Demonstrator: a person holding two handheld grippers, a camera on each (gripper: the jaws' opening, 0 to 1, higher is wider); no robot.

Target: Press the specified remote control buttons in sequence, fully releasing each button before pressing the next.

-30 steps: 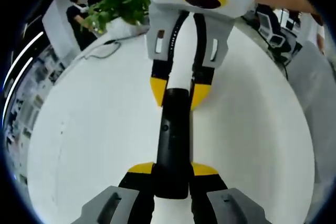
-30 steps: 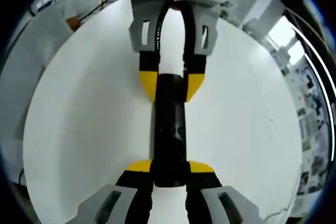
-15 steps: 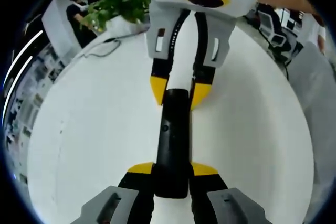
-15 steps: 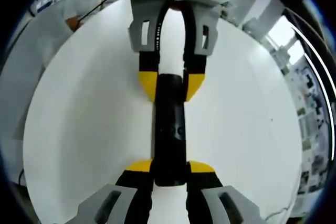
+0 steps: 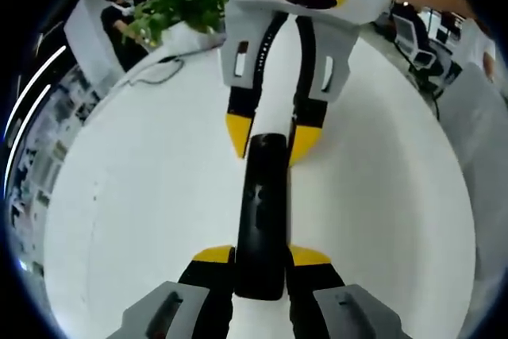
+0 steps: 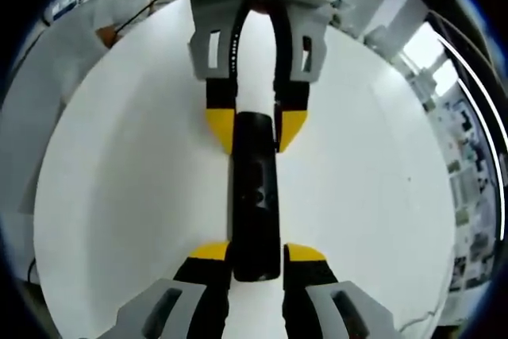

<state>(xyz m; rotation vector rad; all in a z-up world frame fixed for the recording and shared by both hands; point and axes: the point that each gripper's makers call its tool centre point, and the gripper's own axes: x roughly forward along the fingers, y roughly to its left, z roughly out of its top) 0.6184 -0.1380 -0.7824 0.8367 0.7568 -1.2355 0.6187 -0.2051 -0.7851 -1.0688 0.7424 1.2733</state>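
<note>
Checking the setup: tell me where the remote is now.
The slim black plastic remote lies on the round white table, centred in both views between the left tongs and right tongs.

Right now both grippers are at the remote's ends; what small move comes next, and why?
Probably steady the remote with the left gripper, then free the right gripper to press a button; both sets of yellow tips bracket its ends on the white table.

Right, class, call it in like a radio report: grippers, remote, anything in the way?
Left gripper shut on remote. Right gripper shut on its other end. Remote between them over white table. No obstructions.
</note>
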